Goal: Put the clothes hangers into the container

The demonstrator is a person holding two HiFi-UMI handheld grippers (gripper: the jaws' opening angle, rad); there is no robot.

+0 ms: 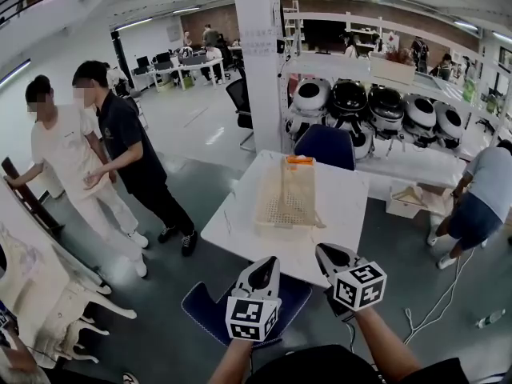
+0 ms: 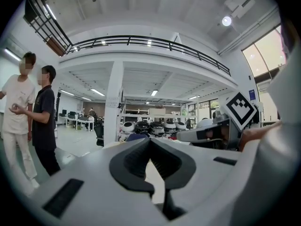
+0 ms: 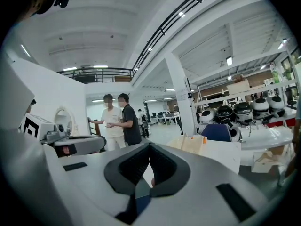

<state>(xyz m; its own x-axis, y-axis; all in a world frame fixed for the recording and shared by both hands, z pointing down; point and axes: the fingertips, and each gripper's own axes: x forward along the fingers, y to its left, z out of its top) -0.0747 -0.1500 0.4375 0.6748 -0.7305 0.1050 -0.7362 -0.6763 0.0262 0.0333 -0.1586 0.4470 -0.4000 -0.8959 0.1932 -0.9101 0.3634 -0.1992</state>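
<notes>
Both grippers are up side by side, near the person, held almost level and pointing far into the scene. The left gripper (image 1: 266, 262) has its jaws pressed together, nothing between them. The right gripper (image 1: 326, 252), just beside it, matches: jaws closed, empty. The left forearm (image 1: 230, 364) and right forearm (image 1: 386, 344) reach in from below.

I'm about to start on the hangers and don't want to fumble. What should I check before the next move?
1. Basket standing on the white table: ok.
2. Left gripper empty, tongs shut on nothing: ok.
3. Right gripper empty, tongs shut on nothing: ok.
4. Tongs open for a grasp: not ok, both pairs are together.
5. Hangers located: cannot tell; none shows plainly on the table.
6. Two bystanders standing apart from the table: ok.
</notes>
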